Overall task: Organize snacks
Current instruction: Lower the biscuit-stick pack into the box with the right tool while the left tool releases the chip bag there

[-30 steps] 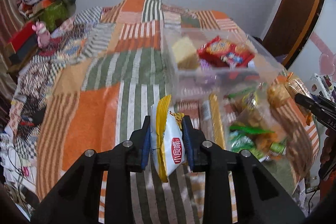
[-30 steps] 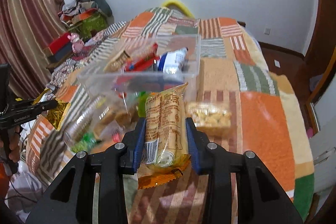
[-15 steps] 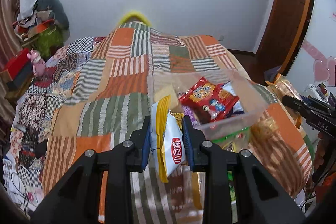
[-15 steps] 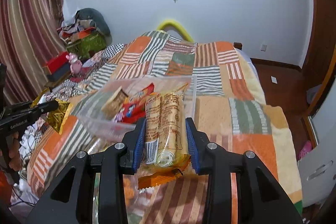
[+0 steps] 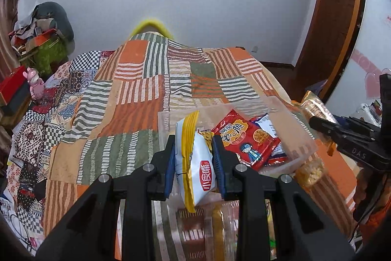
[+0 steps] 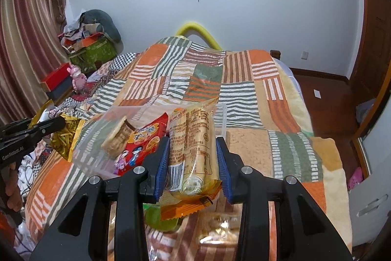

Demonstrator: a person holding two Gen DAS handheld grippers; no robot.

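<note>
My left gripper [image 5: 194,151] is shut on a white and yellow snack bag [image 5: 195,163], held just over the near left corner of a clear plastic box [image 5: 303,151] on the bed. The box holds a red snack packet [image 5: 244,138] and other packets. My right gripper [image 6: 193,151] is shut on an orange packet of biscuits [image 6: 193,141], held above the near right side of the same box [image 6: 97,146]. The red packet [image 6: 141,143] and a beige wafer pack [image 6: 117,136] show inside it. Each gripper appears at the edge of the other's view.
Loose snacks lie on the patchwork blanket [image 5: 136,99] in front of the box [image 5: 220,224], also under my right gripper [image 6: 215,229]. Boxes and a pink toy [image 5: 35,82] sit at the bed's left. A wooden door [image 5: 337,28] stands at right.
Both grippers have risen and moved forward with their packets. The box now lies below and just ahead of them instead of farther ahead.
</note>
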